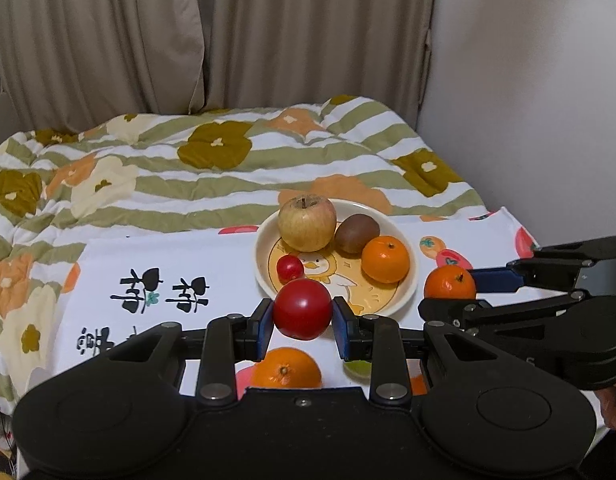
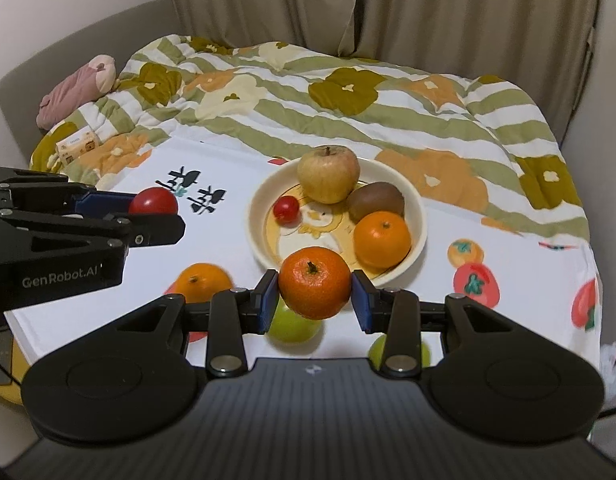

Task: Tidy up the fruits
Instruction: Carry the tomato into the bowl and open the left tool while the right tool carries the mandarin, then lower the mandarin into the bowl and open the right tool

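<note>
My left gripper (image 1: 303,310) is shut on a red tomato (image 1: 302,309) and holds it just in front of the cream plate (image 1: 264,264). My right gripper (image 2: 313,290) is shut on a tangerine (image 2: 314,283), also at the plate's (image 2: 256,224) near rim. The plate holds an apple (image 2: 328,174), a kiwi (image 2: 375,201), a tangerine (image 2: 382,239) and a small cherry tomato (image 2: 286,209). Another tangerine (image 2: 202,280) lies on the white cloth near the left gripper (image 2: 156,216). Two green fruits (image 2: 292,326) (image 2: 377,350) lie under my right gripper.
The plate stands on a white printed cloth (image 2: 507,236) over a small table. Behind it is a bed with a flowered striped quilt (image 2: 347,120), a pink cushion (image 2: 74,92) and a small carton (image 2: 76,146). Curtains hang behind.
</note>
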A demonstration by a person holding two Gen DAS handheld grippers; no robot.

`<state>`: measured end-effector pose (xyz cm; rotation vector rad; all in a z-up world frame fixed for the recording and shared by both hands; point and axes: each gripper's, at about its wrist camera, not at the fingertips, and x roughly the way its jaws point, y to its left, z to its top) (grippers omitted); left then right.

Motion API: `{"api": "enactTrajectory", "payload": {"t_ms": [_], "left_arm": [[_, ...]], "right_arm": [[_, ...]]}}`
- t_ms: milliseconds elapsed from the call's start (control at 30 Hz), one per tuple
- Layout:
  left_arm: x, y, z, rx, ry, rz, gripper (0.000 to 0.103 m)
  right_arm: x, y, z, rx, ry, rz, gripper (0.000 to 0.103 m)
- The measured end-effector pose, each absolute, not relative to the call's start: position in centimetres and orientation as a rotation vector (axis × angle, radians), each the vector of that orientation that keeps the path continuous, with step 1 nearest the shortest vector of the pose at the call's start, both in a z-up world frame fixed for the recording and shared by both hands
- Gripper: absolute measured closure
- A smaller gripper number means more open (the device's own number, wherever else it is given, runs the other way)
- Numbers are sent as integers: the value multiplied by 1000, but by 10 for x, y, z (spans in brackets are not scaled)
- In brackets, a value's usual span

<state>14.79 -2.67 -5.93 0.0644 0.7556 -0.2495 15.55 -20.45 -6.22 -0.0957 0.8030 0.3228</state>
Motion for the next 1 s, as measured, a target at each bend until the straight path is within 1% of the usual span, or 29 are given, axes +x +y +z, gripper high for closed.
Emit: {"api": "enactTrajectory", "payload": {"t_ms": [233,467,867,900,933,967,1000], "left_arm": [[184,-43,-80,36,806,-206,69],[219,-62,-101,65,853,-184,69],[255,-76,-132,96,967,-164,68],[255,-76,-131,92,964,-162,66],[254,-76,-129,89,956,-164,54],[253,-76,-127,86,945,-166,46],[252,-76,-124,85,930,-164,25]], "right_arm": [[191,-225,-80,-111,834,357,49],[218,-236,-102,-109,881,395,49],[238,-246,-119,-111,923,433,49],[238,-246,-120,-112,926,436,49],[238,-247,-120,-112,927,438,49],[239,-247,-121,-110,930,440,49],[238,-248,-121,-108,932,441,49]]}}
